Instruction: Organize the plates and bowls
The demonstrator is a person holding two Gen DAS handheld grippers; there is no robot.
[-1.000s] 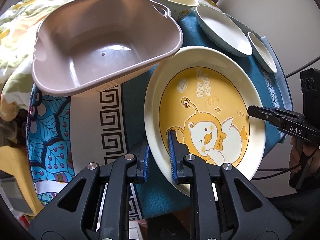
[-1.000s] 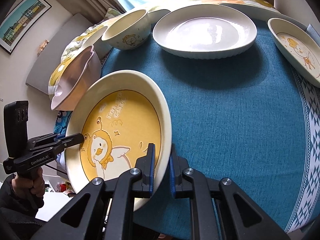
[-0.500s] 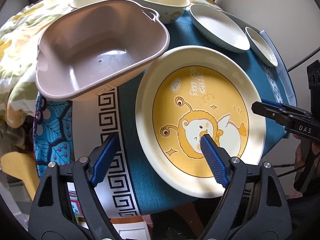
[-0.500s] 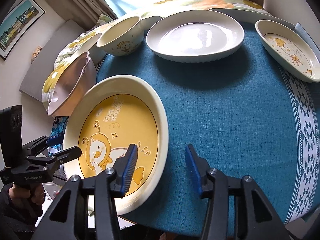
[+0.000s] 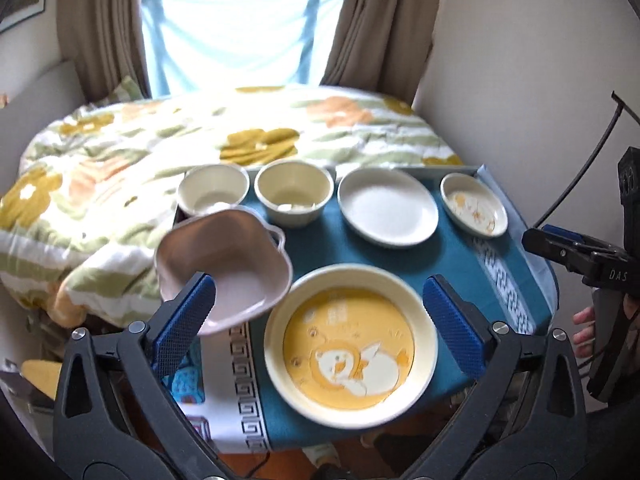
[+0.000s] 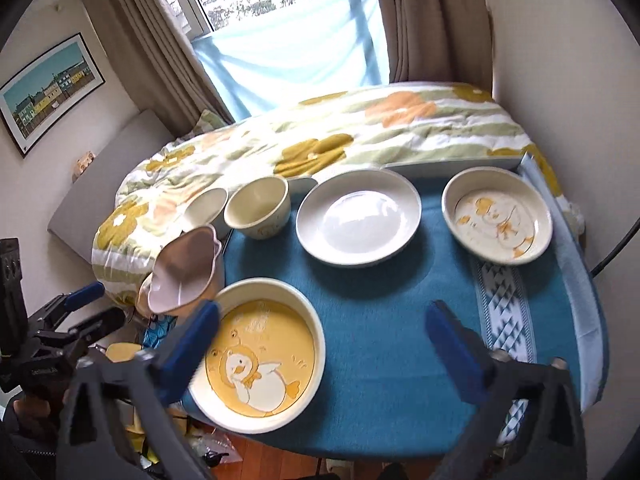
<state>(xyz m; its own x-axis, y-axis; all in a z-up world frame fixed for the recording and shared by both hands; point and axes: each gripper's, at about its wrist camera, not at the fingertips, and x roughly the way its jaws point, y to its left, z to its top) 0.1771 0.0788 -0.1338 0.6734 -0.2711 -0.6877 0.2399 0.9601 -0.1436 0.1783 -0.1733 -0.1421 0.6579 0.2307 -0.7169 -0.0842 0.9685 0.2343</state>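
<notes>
A large cream plate with a yellow duck picture (image 5: 350, 346) (image 6: 260, 360) lies at the near edge of the blue table (image 5: 452, 256) (image 6: 380, 320). A pink heart-shaped bowl (image 5: 222, 268) (image 6: 186, 276) sits tilted at the table's left edge. Two cream bowls (image 5: 294, 192) (image 6: 258, 206), a plain white plate (image 5: 388, 206) (image 6: 358, 222) and a small duck plate (image 5: 474, 204) (image 6: 498, 216) stand in a row at the back. My left gripper (image 5: 320, 324) is open and empty, pulled back above the big plate. My right gripper (image 6: 324, 342) is open and empty too.
A flowered quilt (image 5: 200, 140) (image 6: 360, 132) covers the bed behind the table. A wall (image 5: 520, 80) stands close on the right. A window with curtains (image 5: 240, 20) is at the back. The floor (image 6: 260, 456) shows below the table's near edge.
Both grippers were shut on the big duck plate's rim, then opened and let it go. Both have since pulled back and up, away from the table. The plate now lies flat.
</notes>
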